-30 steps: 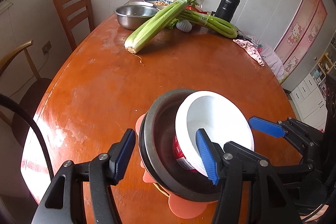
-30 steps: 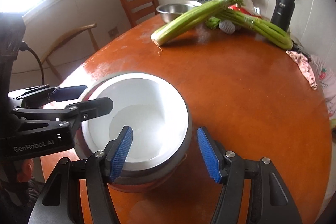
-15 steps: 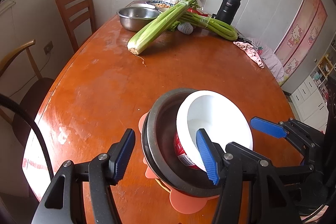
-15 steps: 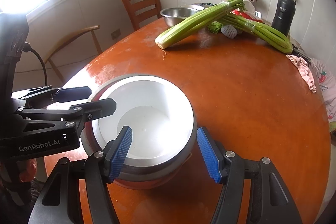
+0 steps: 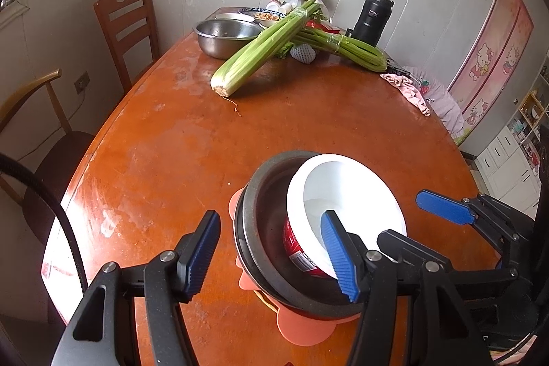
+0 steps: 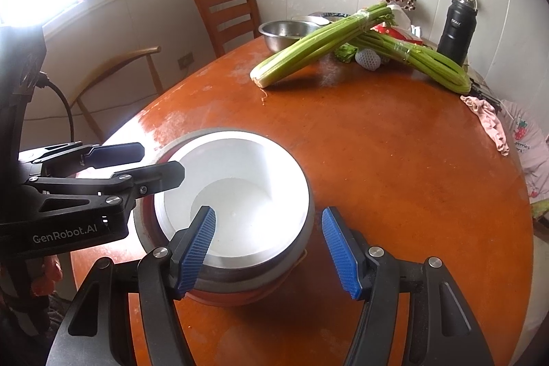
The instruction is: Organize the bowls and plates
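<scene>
- The table (image 5: pixel 308 126), round and orange-brown, fills both views beneath both hand-held grippers.
- Two celery bunches (image 5: pixel 260 50) lie crossed at the far end, well ahead of both hand-held grippers; one leans on a steel bowl (image 5: pixel 223 35) there, and a black flask (image 5: pixel 372 19) stands just to their right.
- The stack sits on the near part of the table: a grey metal bowl (image 5: pixel 264 239) on an orange plate (image 5: pixel 305 330), with a white bowl (image 6: pixel 240 194) nested inside it. In the left wrist view the white bowl leans toward the right side of the metal bowl and shows a red label low on its wall.
- The left hand-held gripper (image 5: pixel 272 254) is open, its jaws wide apart; the left jaw is outside the metal bowl's rim and the right jaw is over the white bowl. Whether either touches cannot be told.
- The right hand-held gripper (image 6: pixel 269 249) is open too, straddling the near right rim of the stack: left jaw over the white bowl's inside, right jaw outside the metal bowl over the table.
- A pink cloth (image 6: pixel 487 122) lies at the table's right edge, well off to the right of both.
</scene>
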Demonstrator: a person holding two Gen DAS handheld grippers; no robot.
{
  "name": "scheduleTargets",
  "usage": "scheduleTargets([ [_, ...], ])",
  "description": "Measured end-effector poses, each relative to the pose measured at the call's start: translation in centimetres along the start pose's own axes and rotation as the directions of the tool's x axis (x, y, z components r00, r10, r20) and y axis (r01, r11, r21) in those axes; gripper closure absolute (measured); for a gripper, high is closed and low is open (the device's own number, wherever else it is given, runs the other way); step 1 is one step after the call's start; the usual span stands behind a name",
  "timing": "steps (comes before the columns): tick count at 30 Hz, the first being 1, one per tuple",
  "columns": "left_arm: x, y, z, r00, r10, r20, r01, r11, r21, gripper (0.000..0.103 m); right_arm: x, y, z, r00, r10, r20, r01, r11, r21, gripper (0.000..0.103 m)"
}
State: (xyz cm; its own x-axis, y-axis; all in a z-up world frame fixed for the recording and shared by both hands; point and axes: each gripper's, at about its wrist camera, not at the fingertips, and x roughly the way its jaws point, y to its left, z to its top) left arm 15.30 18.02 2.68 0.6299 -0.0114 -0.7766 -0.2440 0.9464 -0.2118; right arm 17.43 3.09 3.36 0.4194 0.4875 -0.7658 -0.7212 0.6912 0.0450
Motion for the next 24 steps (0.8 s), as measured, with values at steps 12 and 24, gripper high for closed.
scheduleTargets([
  [12,-3.2,-2.2,-0.9,0.998,0.021,0.059,-0.023,0.999,0.041,0.042,-3.4,-0.2,-0.8,0.997,-0.030,0.069,0.029,0.999,0.012,0.037],
  [24,-6.2,-4.4,-4.5,0.992,0.072,0.105,-0.079,0.994,0.069,0.039,-7.5,0.1,-4.1,0.989,-0.053,0.137,0.050,0.998,0.027,0.036],
])
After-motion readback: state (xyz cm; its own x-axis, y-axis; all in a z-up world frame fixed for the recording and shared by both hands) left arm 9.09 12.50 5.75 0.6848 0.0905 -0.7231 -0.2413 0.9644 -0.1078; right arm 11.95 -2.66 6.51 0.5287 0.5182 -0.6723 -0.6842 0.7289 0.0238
